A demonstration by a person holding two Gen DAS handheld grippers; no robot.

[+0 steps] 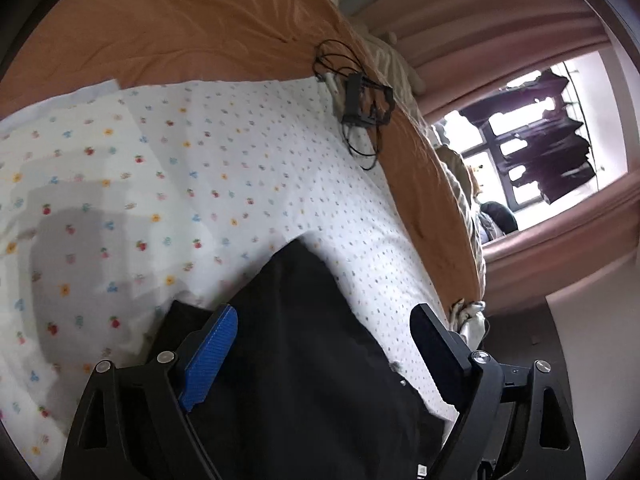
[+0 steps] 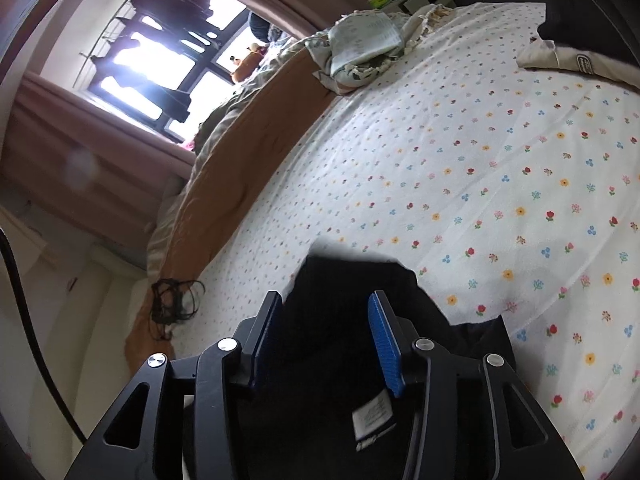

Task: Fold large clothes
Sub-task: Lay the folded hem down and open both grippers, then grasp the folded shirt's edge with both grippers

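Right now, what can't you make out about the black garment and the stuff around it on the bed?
- Black garment: both views, lower part cut off by the frame edge and gripper bodies; type unclear.
- Care label: right wrist view, print too small.
- Black cables: left wrist view, tangled; device unidentifiable.
- Window: overexposed.

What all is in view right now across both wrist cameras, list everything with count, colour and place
black garment: one, black, on the floral sheet, lying between both grippers' fingers
floral sheet: one, white with small coloured flowers, spread over the bed
orange blanket: one, orange-brown, beyond the sheet
cable bundle: one, black, at the sheet's edge on the blanket
crumpled cloth: one, pale green-grey, at the bed's far edge
curtains: pink, around the window
left hand-held gripper: one, black, open
right hand-held gripper: one, black, open
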